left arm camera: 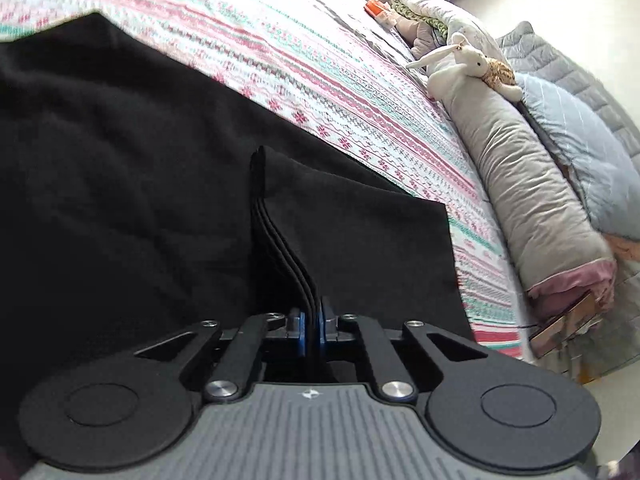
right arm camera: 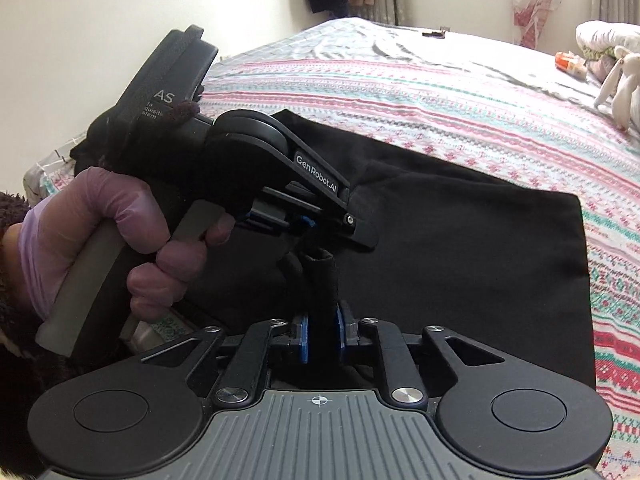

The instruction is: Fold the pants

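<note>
The black pants (left arm camera: 120, 168) lie spread flat on the bed's striped pink-and-teal cover (left arm camera: 320, 72), and the left gripper (left arm camera: 311, 322), held in a purple-gloved hand (right arm camera: 100, 232), has its jaws clamped on a stacked fold of several layers of the dark cloth at the near edge. Just beside it, the right gripper (right arm camera: 322, 336) has its jaws closed on a bunched ridge of the same pants. Far to the right, a white plush rabbit (left arm camera: 460, 64) rests against a grey bolster (left arm camera: 532, 200).
</note>
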